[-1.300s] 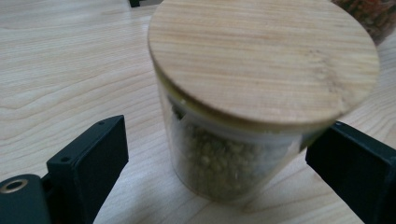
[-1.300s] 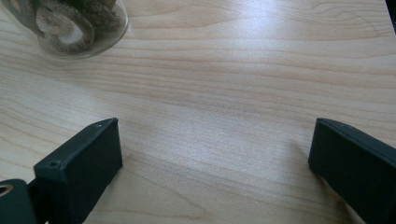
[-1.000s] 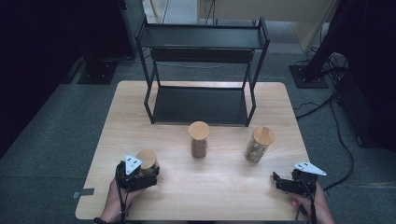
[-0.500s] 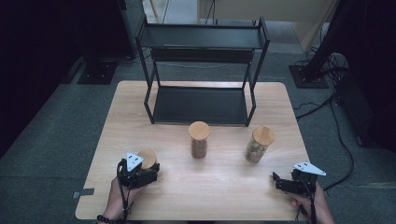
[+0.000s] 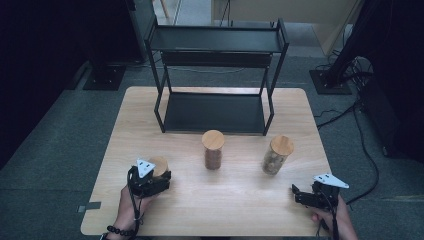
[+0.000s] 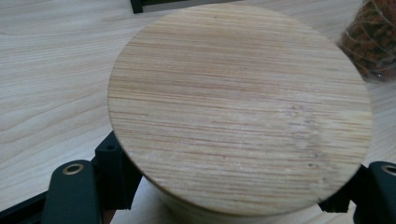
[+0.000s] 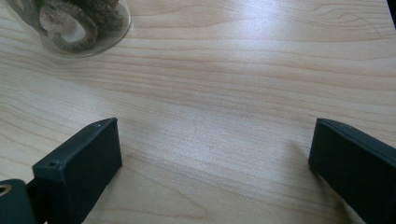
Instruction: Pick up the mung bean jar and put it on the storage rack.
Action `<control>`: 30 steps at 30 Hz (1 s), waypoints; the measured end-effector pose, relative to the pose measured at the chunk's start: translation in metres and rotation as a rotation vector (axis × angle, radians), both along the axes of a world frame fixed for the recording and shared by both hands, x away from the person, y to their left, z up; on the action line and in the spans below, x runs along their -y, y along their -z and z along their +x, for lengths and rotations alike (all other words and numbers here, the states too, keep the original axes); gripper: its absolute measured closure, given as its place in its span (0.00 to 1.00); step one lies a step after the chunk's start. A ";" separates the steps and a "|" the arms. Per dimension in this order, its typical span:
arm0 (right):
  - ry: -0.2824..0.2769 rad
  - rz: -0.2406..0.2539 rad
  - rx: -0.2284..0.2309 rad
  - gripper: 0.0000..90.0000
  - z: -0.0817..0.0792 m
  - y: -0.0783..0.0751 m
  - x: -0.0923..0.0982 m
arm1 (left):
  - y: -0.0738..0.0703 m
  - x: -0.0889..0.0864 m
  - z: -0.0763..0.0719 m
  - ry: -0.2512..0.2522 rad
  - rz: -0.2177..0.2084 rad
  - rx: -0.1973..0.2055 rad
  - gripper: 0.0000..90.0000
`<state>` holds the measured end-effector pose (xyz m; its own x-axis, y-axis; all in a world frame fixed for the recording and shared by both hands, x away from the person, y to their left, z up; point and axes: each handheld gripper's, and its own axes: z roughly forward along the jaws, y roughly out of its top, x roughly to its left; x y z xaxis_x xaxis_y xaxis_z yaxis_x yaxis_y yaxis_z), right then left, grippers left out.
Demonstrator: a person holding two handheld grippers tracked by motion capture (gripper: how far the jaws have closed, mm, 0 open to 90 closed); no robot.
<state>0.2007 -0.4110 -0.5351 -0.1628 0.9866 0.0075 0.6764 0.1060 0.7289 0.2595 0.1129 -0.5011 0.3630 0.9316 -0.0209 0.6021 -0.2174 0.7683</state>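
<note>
A short jar with a round wooden lid (image 5: 160,164) (image 6: 238,107) stands at the table's front left. My left gripper (image 5: 156,176) (image 6: 229,186) has just been closing on it, and the black jaws now press on the jar's sides below the lid. My right gripper (image 5: 296,193) (image 7: 210,158) rests at the front right, jaws open wide over bare wood. A jar of dried mushroom slices (image 5: 276,155) (image 7: 74,23) stands a little beyond it to the left.
A taller jar with dark contents (image 5: 213,149) (image 6: 371,37) stands mid-table. A black two-tier metal rack (image 5: 215,45) occupies the far half of the wooden table (image 5: 240,200). Dark floor and cables surround the table.
The left jaws have drawn in around the wooden-lidded jar and now grip it. The right hand has stayed still.
</note>
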 end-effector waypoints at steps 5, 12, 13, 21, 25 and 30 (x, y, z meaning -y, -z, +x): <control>-0.002 0.000 0.000 0.02 0.000 0.000 0.000 | -0.001 0.003 0.005 -0.001 0.001 0.000 0.28; -0.006 -0.003 0.001 0.02 0.000 0.000 -0.001 | -0.007 0.009 0.015 -0.001 0.015 0.004 0.28; -0.006 -0.003 0.001 0.02 0.000 0.000 -0.001 | -0.007 0.009 0.015 -0.001 0.015 0.004 0.28; -0.007 -0.001 0.002 0.02 0.000 0.000 -0.001 | -0.014 0.019 0.028 0.010 0.025 0.010 0.28; -0.007 0.000 0.001 0.02 0.000 0.000 -0.001 | -0.019 0.024 0.034 0.015 0.015 0.015 0.28; -0.007 0.000 0.001 0.02 0.000 0.000 -0.001 | -0.023 0.029 0.043 0.018 0.012 0.014 0.28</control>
